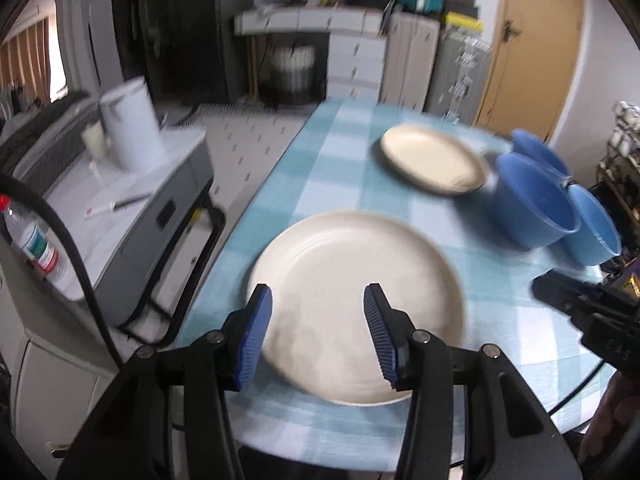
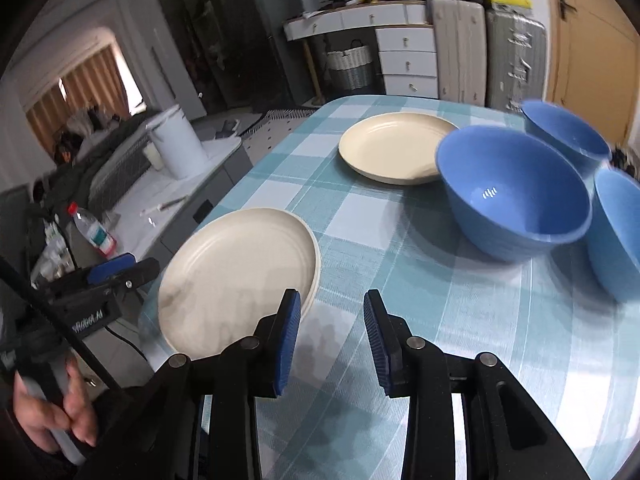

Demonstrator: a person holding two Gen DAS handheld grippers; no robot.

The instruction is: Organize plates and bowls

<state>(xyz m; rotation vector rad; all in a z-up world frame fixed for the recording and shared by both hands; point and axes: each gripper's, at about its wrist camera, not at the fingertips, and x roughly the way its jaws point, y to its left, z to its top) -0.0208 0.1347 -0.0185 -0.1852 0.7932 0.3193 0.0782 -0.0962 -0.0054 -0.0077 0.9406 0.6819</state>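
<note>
Left gripper [image 1: 318,332] part open, empty, over near plate [image 1: 356,280] | right gripper [image 2: 332,338] part open, empty | bowls [image 2: 516,196] untouched

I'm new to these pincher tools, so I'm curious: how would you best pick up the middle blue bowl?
Probably by its rim. The middle blue bowl stands upright and open, too wide to span, so the right gripper would come from above on the near side, one finger inside the wall and one outside, clear of the neighbouring bowls.

- Near cream plate [image 2: 236,276]: round, empty, appears stacked on another, at the table's left edge.
- Far cream plate [image 2: 394,146]: empty, flat, farther back.
- Three blue bowls [image 2: 516,196]: upright, empty, clustered right of the far plate.
</note>
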